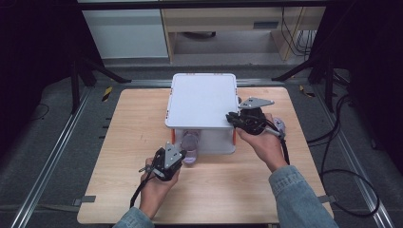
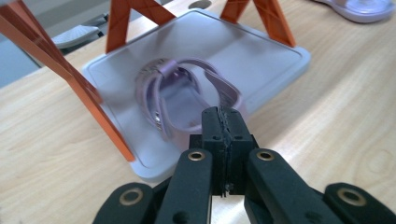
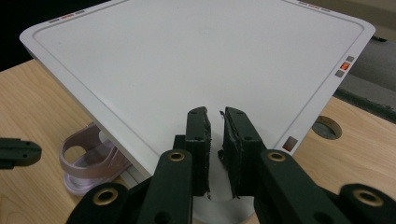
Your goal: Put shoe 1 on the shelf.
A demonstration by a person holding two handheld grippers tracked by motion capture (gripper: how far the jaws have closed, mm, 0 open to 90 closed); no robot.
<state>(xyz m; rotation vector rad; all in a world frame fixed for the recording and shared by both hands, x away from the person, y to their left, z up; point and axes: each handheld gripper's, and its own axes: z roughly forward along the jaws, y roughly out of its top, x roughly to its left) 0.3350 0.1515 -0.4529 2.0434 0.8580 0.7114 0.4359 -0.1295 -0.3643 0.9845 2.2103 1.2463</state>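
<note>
I have both grippers on a small white two-tier rack (image 1: 202, 102) standing at the twelve o'clock end of the wooden table (image 1: 119, 190). The lilac sandal (image 2: 187, 95) lies on the rack's lower shelf (image 2: 275, 56), between the orange legs (image 2: 70, 79), its heel end poking out toward me.

My left gripper (image 1: 177, 159) sits right at the sandal's near end; from its own camera the sandal lies dead ahead at twelve o'clock, just beyond the tips. Its jaws are pressed together with nothing between them, and I cannot tell whether the tips touch the heel strap. The sandal's long axis runs roughly twelve to six, in line with this gripper, so I judge a straight push along that line would seat it deeper.

My right gripper (image 1: 234, 118) is at the rack's three o'clock edge, jaws nearly together and pinching the rim of the top shelf (image 3: 187, 60), steadying it. A second lilac sandal (image 1: 279, 125) rests on the table just beyond my right hand (image 1: 263, 142).

The left gripper is plainly the nearer one to the shelved sandal.
</note>
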